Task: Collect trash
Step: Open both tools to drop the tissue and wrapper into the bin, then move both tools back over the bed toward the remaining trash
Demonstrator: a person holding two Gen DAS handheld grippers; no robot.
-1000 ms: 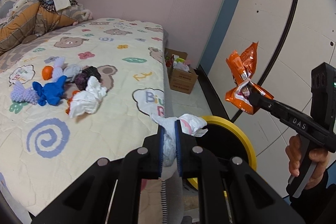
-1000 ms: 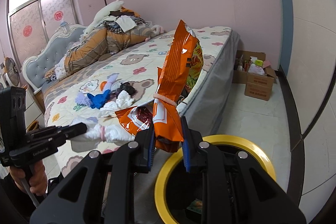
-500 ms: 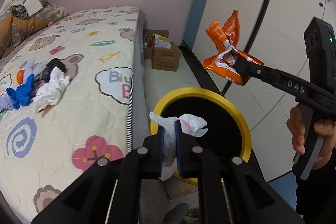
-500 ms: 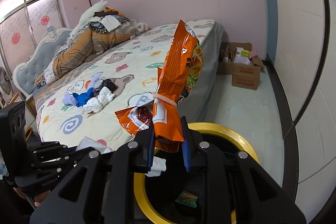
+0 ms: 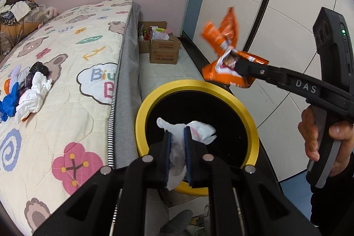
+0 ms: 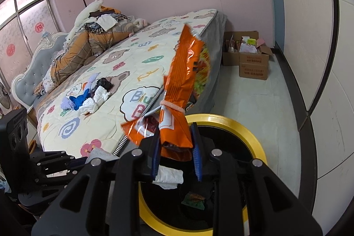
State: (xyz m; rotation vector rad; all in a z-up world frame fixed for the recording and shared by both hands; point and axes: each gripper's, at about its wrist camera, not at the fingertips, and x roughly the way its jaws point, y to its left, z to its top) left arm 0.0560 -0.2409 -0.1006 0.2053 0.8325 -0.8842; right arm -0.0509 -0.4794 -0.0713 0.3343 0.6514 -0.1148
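Observation:
A yellow-rimmed black trash bin (image 5: 247, 112) stands on the floor beside the bed; it also shows in the right wrist view (image 6: 254, 127). My left gripper (image 5: 177, 136) is shut on a crumpled white tissue (image 5: 199, 128) and holds it over the bin's mouth. My right gripper (image 6: 176, 147) has its jaws spread wider around an orange snack bag (image 6: 183, 81), which sits loosely between them above the bin. The bag (image 5: 223, 59) shows at the right gripper's tip (image 5: 237, 64) in the left wrist view. The tissue (image 6: 169, 176) hangs below it.
The bed (image 5: 73, 72) with a cartoon quilt lies left of the bin. More crumpled paper and coloured bits (image 5: 31, 90) lie on it. Cardboard boxes (image 5: 163, 48) stand on the floor by the wall. White wall panels (image 5: 276, 21) are at the right.
Both grippers moved over the bin. The right gripper's jaws have spread apart and the orange bag sits looser. The left gripper still pinches the tissue.

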